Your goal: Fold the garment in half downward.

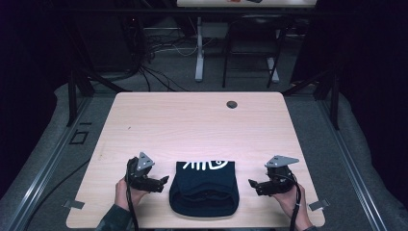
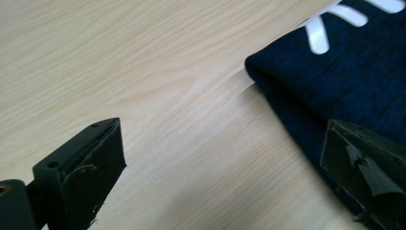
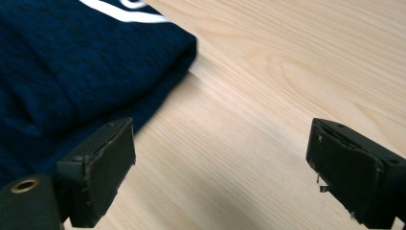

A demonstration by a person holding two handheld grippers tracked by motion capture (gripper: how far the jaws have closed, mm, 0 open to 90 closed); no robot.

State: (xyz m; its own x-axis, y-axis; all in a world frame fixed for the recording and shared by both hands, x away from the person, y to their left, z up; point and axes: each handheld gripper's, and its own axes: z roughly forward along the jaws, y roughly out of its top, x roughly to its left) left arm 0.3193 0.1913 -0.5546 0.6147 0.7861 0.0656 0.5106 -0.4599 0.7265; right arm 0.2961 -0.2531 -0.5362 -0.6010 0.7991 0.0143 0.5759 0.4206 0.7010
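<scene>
Folded navy garment (image 1: 203, 186) (white print), 2 grippers flanking, jaws apart

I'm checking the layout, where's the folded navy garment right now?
In the high view the navy garment lies near the table's front edge, between the left gripper and right gripper.

1 table (image 1: 192, 120). 1 folded navy garment (image 1: 204, 190) with 1 white print (image 1: 207, 165). 2 grippers: left gripper (image 1: 161, 183), right gripper (image 1: 254, 185). 2 hands: left hand (image 1: 126, 192), right hand (image 1: 292, 204). 1 dark hole (image 1: 232, 104) in tabletop.
</scene>
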